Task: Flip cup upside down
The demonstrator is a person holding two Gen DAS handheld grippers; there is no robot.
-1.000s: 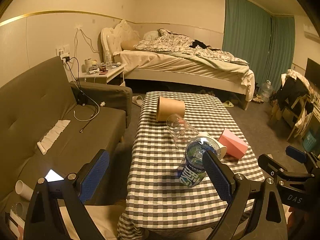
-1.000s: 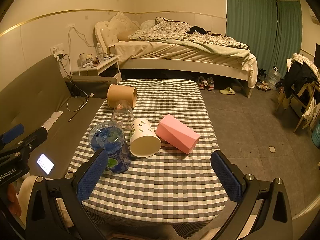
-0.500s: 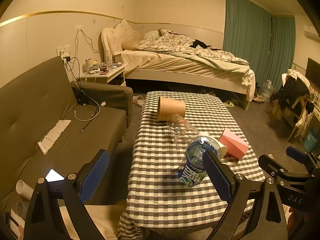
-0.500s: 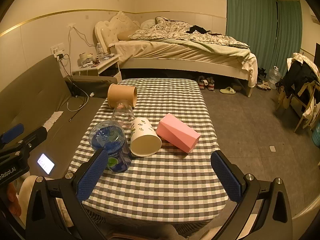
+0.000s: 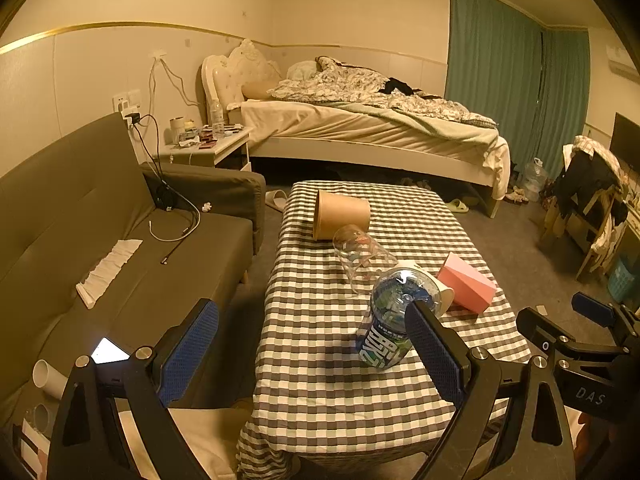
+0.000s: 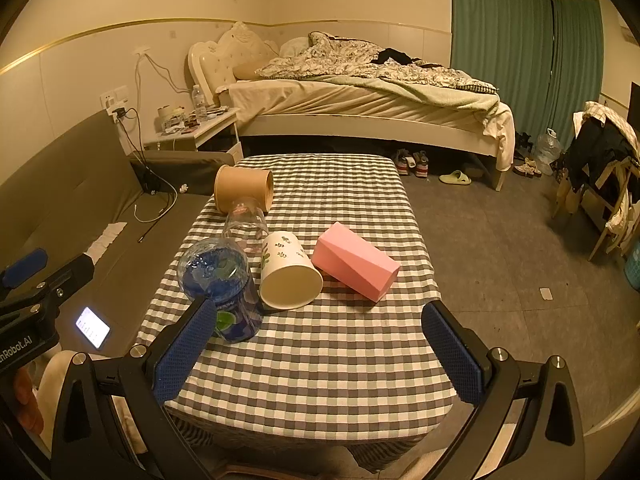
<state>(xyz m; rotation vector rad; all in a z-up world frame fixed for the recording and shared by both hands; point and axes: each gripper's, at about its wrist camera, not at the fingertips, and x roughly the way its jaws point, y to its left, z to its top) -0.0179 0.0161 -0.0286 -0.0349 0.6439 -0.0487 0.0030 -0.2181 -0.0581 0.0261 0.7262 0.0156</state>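
Observation:
Several cups lie on a checked table (image 6: pixel 320 360). A blue printed plastic cup (image 6: pixel 224 292) (image 5: pixel 390 320) stands upright near the front left. A white leaf-patterned cup (image 6: pixel 288 276) lies on its side, mouth toward me. A pink faceted cup (image 6: pixel 354 262) (image 5: pixel 466 282), a clear glass (image 5: pixel 362 258) (image 6: pixel 246 222) and a brown paper cup (image 5: pixel 340 214) (image 6: pixel 242 194) also lie on their sides. My right gripper (image 6: pixel 316 344) is open above the table's front edge, holding nothing. My left gripper (image 5: pixel 310 344) is open at the table's left front corner, empty, its right finger next to the blue cup.
A grey sofa (image 5: pixel 80 240) with a lit phone (image 5: pixel 108 350) and cables runs along the table's left side. A bed (image 6: pixel 360 96) stands behind the table, a nightstand (image 5: pixel 204 148) beside it. A chair with clothes (image 6: pixel 604 168) is at the right.
Both views have shifted only slightly; the grippers stay open and the cups have not moved.

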